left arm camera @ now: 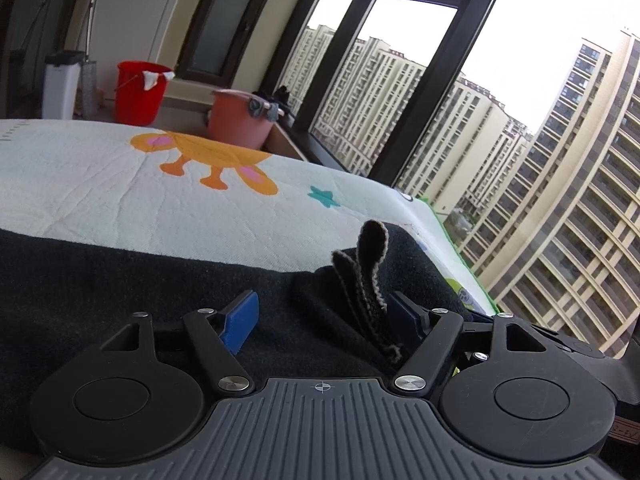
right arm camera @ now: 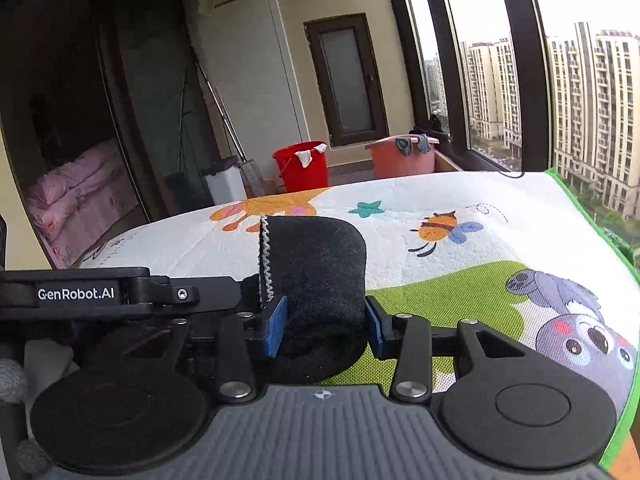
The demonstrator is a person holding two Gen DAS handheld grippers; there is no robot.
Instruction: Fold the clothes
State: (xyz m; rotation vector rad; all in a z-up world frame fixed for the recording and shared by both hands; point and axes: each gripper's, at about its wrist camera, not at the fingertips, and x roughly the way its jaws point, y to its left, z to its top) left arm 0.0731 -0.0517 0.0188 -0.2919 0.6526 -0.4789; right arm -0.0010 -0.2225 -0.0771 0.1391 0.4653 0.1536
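- Dark charcoal fleece garment (left arm camera: 120, 272) lies on desk w/ cartoon-print quilted mat (left arm camera: 100, 184); soft, light, limp, likely sags when lifted
- Right gripper (right arm camera: 326, 328): jaws clamped on thick rolled fold of same fleece
- Left gripper (left arm camera: 324, 316): jaws wide, nothing pinched; stitched hem strip (left arm camera: 370, 264) stands between them, suggested hold pt

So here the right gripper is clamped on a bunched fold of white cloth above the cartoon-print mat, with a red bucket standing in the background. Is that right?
Not quite: the cloth is black, not white. The right wrist view shows the right gripper clamped on a bunched fold of black cloth with a white zigzag seam, above the cartoon-print mat, and the red bucket standing behind.
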